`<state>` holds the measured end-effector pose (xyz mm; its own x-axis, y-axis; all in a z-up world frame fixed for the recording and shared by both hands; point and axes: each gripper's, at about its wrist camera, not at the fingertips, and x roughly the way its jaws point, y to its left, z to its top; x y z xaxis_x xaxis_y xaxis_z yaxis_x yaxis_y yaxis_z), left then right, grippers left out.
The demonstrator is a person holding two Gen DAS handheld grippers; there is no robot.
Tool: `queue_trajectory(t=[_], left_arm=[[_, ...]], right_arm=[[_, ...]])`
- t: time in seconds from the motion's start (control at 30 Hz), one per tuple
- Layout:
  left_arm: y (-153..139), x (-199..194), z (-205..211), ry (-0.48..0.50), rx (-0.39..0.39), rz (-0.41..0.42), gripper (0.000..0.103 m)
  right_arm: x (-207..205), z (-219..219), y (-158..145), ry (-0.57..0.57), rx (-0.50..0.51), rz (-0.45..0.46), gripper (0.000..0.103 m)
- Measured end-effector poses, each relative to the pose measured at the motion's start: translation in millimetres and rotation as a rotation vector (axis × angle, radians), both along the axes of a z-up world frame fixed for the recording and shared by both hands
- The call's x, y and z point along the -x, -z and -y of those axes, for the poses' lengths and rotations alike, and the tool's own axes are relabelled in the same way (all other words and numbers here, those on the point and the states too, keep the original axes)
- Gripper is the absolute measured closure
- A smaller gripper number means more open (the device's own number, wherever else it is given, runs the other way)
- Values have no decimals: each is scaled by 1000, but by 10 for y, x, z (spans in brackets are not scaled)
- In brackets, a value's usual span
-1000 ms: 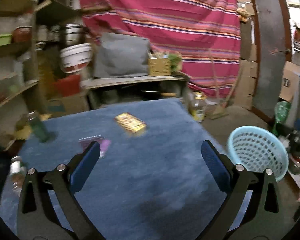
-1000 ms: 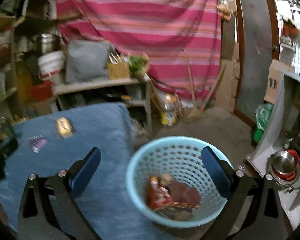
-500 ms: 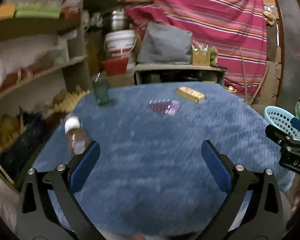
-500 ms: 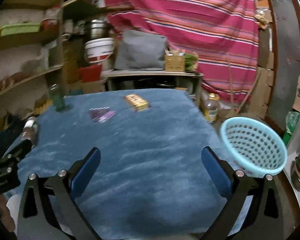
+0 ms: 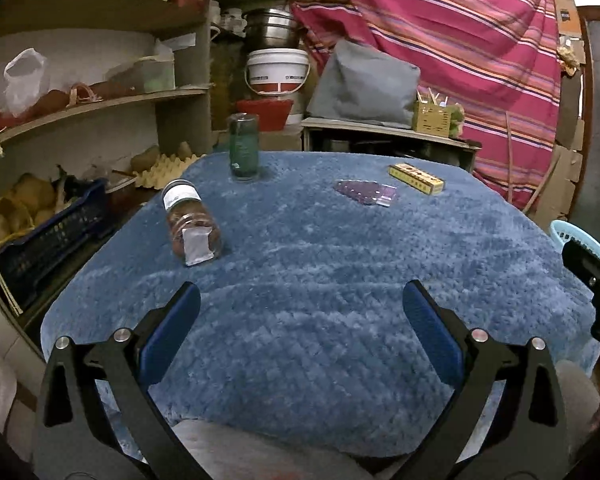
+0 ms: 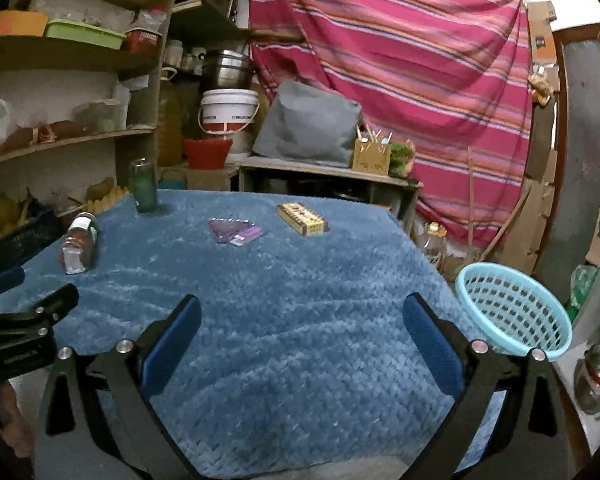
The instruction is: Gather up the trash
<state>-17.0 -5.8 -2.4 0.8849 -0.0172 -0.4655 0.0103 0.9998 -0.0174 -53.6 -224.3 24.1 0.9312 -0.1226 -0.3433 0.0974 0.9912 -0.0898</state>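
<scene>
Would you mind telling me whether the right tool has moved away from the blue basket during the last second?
Yes. The right tool has swung left, from over the blue basket to above the blue-covered table; the basket now sits at its right.

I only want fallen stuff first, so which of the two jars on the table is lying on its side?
The brown jar with the white lid, near the left edge; the green jar stands upright.
</scene>
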Motion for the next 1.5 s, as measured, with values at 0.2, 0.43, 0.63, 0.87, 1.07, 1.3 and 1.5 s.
queue_trajectory(t=[0.2, 0.43, 0.63, 0.87, 1.07, 1.3, 1.5], left_arm=[[-2, 35, 107, 12, -33, 16, 5], [-111, 27, 206, 41, -39, -14, 5], [-306, 103, 312, 55, -54, 13, 5], [-469, 170, 331, 60, -51, 41, 5], [-514, 200, 311, 48, -67, 52, 5], [-547, 212, 295, 45, -71, 56, 5], [-549, 208, 282, 45, -71, 57, 5]], right_arm=[[-38, 101, 82, 12, -44, -26, 4], [-40, 236, 24, 45, -99, -24, 4], [9, 219, -91, 52, -92, -6, 4], [71, 189, -196, 48, -88, 0, 5], [98, 193, -217, 42, -103, -1, 5], [87, 199, -231, 41, -99, -3, 5], [100, 194, -240, 41, -99, 0, 5]])
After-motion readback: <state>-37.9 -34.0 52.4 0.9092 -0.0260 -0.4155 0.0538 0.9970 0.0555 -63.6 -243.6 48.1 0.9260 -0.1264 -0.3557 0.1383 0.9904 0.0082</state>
